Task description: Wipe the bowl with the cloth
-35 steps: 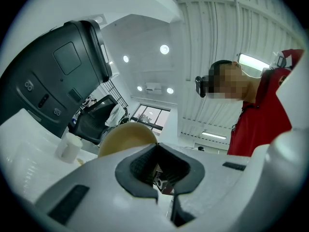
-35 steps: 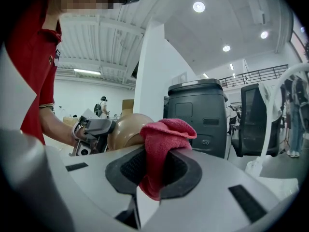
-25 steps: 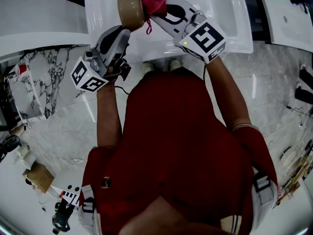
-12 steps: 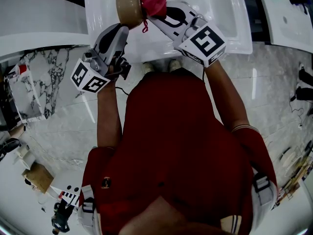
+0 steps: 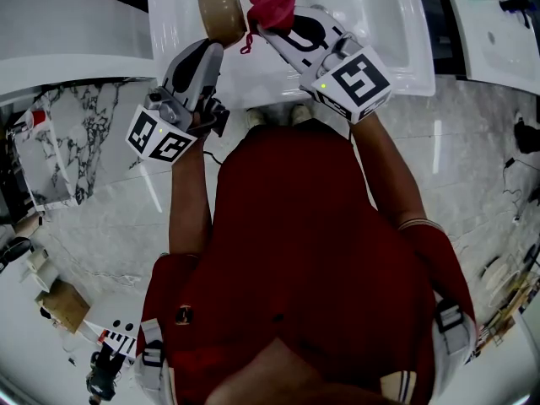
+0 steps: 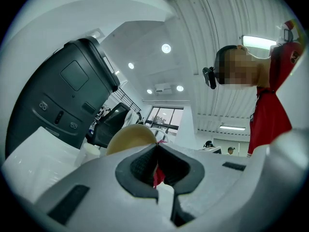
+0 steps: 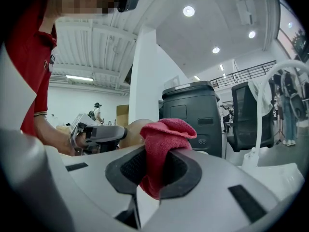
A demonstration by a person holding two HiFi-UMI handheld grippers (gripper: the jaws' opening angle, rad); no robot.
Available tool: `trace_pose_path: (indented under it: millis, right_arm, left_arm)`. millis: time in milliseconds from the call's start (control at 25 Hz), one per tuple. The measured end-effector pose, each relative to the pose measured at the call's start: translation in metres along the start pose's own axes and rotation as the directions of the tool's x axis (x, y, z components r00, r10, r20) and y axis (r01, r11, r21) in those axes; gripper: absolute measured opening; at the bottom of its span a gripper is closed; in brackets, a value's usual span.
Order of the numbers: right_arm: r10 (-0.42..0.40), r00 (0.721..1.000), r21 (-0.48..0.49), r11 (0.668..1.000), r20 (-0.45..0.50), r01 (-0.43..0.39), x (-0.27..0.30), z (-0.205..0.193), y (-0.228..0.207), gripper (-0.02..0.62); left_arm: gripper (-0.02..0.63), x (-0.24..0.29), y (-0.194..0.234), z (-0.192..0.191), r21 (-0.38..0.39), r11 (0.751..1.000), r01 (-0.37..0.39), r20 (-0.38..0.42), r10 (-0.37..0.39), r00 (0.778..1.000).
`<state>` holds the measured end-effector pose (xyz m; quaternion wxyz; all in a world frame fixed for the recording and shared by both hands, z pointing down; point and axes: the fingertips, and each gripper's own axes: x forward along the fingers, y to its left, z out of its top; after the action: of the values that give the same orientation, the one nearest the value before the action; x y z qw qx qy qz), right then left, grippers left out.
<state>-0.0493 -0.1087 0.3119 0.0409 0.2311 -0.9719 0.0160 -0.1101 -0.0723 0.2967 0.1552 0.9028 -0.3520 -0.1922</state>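
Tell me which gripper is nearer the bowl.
Left. The left gripper grips the bowl itself; the right gripper holds the red cloth just beside it.

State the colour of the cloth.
Pinkish red. The cloth shows best in the right gripper view, clamped by the right tool.

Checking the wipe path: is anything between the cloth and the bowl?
Nothing visible does. The cloth, pinched in the right gripper, sits right beside the bowl, which the left gripper holds.
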Motion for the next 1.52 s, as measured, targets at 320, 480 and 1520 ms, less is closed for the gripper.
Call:
trace_pose_path:
  millis: [320, 480, 1520]
  right_arm:
    - [-0.046, 0.999, 0.02, 0.999, 0.006, 0.046, -0.007, -0.002, -0.004, 0.051]
    - [-0.064, 0.998, 0.027, 0.998, 0.005, 0.064, -0.009, -0.006, -0.004, 0.051]
    - [-0.092, 0.996, 0.02, 0.996, -0.014, 0.092, -0.011, -0.015, 0.002, 0.051]
  left_arm:
    - [0.012, 0.001, 0.003, 0.002, 0.014, 0.999, -0.039, 0.012, 0.039, 0.999]
    - [0.012, 0.001, 0.005, 0.002, 0.015, 0.999, -0.046, 0.017, 0.046, 0.999]
    - [0.012, -0.001, 0.007, 0.0, 0.005, 0.999, -0.036, 0.014, 0.036, 0.999]
